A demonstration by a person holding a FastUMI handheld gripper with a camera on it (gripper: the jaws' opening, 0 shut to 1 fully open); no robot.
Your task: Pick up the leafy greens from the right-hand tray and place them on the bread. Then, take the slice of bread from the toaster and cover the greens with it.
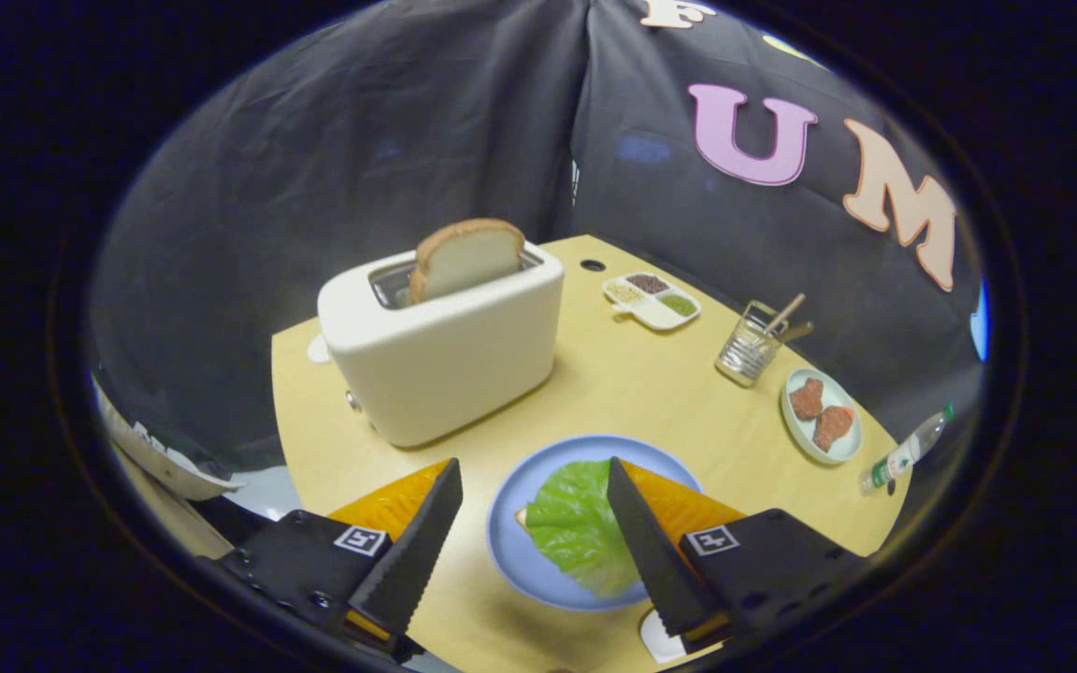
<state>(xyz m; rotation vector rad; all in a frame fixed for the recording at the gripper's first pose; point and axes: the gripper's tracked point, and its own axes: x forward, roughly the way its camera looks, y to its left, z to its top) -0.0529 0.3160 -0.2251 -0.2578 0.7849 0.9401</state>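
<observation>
While my fingers (529, 481) stand apart and empty above the blue plate (512, 551), I see the lettuce leaf (571, 523) lying on it; beyond, the bread slice (466, 257) stands in the white toaster (445, 360) on the worktop (632, 393).

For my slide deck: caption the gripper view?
Open gripper above green lettuce leaf on blue plate; bread slice waits in white toaster.
</observation>
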